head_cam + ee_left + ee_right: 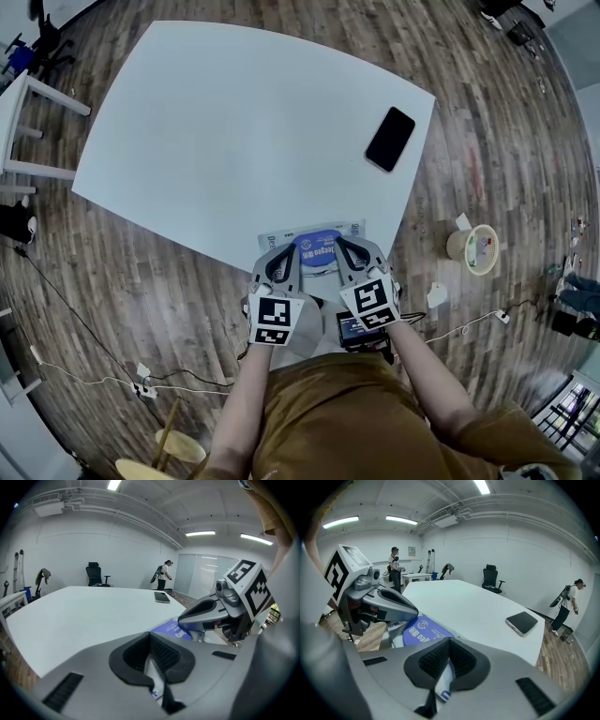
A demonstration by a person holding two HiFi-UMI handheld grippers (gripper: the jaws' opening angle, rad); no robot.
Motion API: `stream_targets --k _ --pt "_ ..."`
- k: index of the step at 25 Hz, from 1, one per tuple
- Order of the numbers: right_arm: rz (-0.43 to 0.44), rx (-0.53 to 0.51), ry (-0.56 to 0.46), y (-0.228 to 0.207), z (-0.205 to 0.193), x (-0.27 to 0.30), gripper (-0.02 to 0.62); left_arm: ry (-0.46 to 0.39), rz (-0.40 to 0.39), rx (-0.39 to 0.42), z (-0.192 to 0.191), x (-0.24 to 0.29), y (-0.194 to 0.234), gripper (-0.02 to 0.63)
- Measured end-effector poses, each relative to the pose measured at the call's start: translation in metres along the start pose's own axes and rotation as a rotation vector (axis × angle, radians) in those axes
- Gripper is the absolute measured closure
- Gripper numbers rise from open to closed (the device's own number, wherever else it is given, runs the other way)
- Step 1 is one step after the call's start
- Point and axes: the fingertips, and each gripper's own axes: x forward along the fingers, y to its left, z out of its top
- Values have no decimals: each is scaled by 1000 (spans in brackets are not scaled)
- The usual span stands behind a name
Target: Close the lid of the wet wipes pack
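The wet wipes pack (pixel 277 240) lies at the near edge of the white table (pixel 234 122), its round blue lid (pixel 316 249) flat on top. My left gripper (pixel 284 257) is at the pack's left end and my right gripper (pixel 352 249) at its right end, one each side of the lid. In the left gripper view the pads (pixel 164 653) are shut on a white strip of the pack (pixel 151 674); the lid (pixel 174 631) shows beyond. The right gripper view shows the same: pads (pixel 457 660) shut on the pack's edge (pixel 443 681), the lid (pixel 424 632) ahead.
A black phone (pixel 390 139) lies near the table's far right edge. On the wooden floor to the right stands a small basket (pixel 473 248), with cables and a power strip (pixel 141 384) around. Office chairs and people stand far off in the room.
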Motion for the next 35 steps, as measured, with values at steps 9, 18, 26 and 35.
stream_targets --k 9,18,26,35 --pt "12 33 4 -2 -4 2 586 35 -10 -14 -7 6 0 612" --pt "10 37 10 -1 -4 3 586 80 -57 -64 -12 10 2 612" --pt "26 43 16 -2 -4 3 586 83 -60 -73 -11 10 0 612" --pt "-20 13 11 -5 -1 -3 587 69 -37 -101 -9 4 1 612"
